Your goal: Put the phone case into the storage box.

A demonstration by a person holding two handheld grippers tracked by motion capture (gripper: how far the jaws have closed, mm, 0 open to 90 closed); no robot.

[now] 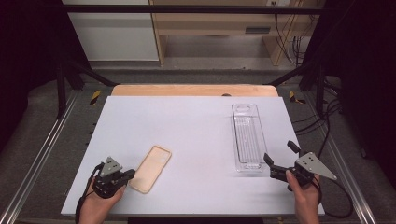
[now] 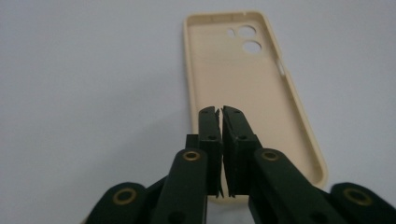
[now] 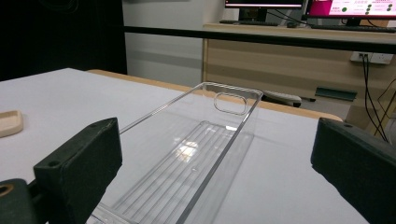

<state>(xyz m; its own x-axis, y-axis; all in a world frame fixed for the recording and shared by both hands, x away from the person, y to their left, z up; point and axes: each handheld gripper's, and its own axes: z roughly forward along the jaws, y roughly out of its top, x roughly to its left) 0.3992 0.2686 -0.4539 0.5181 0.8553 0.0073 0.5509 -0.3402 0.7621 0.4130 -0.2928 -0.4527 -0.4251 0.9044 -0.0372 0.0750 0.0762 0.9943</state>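
A beige phone case (image 1: pixel 152 168) lies hollow side up on the white table, at the front left. My left gripper (image 1: pixel 129 175) is at its near end. In the left gripper view the black jaws (image 2: pixel 220 112) stand almost together over the case (image 2: pixel 247 79), with only a hairline slit and nothing visible between them. A clear plastic tray (image 1: pixel 247 135) lies lengthwise at the right. My right gripper (image 1: pixel 279 152) is open wide just off the tray's near right corner. In the right gripper view its jaws (image 3: pixel 217 177) flank the tray (image 3: pixel 205 140) without touching it.
The white table top (image 1: pixel 187 121) has a wooden strip (image 1: pixel 194 90) along its far edge. Metal rails (image 1: pixel 42 154) run down both sides, with cables at the right. A wooden desk (image 3: pixel 289 56) with monitors stands beyond the table. The case's end (image 3: pixel 9 122) shows at the far left.
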